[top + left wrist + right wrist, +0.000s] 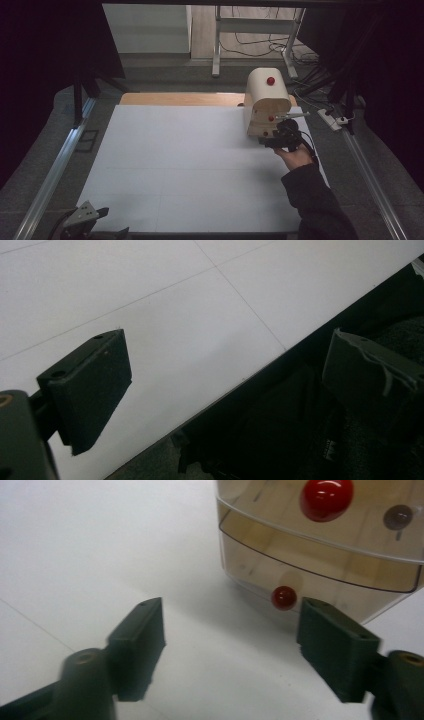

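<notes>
at the far right of the white table (190, 165), in the high view, a rounded wooden box (267, 102) stands with one red knob on its top (270, 80) and a smaller red knob low on its near face (271, 118). the right gripper (282, 137) sits just in front of that near face, held by a hand (296, 156) in a dark sleeve (315, 200). the left gripper (85, 220) rests at the near left corner, well apart from the box.

in the left gripper view, the jaws stand wide with nothing between them; one jaw hangs over the table (200, 315), the other past its near edge above dark floor. a risk here is small: if this gripper slips off the edge, its cable could drag.

in the right gripper view, the jaws are spread wide and hold nothing. the box (320, 545) shows a clear curved front with the big knob (326, 497) high up and the small knob (284, 597) low, just beside the right jaw and off centre in the gap. that is where trouble could start, i judge. closing from here may pinch only the edge of the small knob, so the pads slide off the round, glossy surface. pushing forward first could strike the clear front with the right jaw and shove the light box toward the far edge. a pull at an angle might tip the box or jam the front rather than open it.
</notes>
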Demonstrator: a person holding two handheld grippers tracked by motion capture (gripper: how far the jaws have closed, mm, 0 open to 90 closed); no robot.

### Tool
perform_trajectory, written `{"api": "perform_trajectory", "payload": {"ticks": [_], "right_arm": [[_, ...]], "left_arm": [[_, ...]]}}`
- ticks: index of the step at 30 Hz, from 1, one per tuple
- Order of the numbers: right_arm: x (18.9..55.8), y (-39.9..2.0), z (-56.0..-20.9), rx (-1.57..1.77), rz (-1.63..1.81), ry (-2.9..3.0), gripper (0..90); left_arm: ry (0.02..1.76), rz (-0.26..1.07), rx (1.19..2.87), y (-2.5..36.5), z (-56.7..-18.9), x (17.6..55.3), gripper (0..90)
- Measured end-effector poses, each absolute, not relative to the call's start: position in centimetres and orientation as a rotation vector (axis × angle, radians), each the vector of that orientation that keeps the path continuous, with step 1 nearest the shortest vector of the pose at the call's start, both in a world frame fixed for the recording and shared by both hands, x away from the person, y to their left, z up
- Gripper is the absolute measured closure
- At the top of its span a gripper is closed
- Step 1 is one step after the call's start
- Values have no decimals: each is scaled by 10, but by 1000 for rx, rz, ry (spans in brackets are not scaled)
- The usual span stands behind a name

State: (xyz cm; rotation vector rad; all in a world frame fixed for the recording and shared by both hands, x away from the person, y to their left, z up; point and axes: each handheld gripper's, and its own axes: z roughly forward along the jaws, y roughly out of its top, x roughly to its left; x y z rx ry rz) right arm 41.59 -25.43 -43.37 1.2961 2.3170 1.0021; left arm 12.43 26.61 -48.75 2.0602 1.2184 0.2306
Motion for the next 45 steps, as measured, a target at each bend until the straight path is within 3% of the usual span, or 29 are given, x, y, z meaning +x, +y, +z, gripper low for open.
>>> {"api": "perform_trajectory", "payload": {"ticks": [7,17,45], "right_arm": [[405,-250,-430,1291,1023,2311,120],[388,-238,-435,1212,1043,2396,24],[330,-233,-458,1055,1085,2457,0]], "left_arm": [[1220,231,2059,266,-488,124,62],[1222,228,2051,267,-488,124,62],[1222,229,2051,267,-488,124,62]]}}
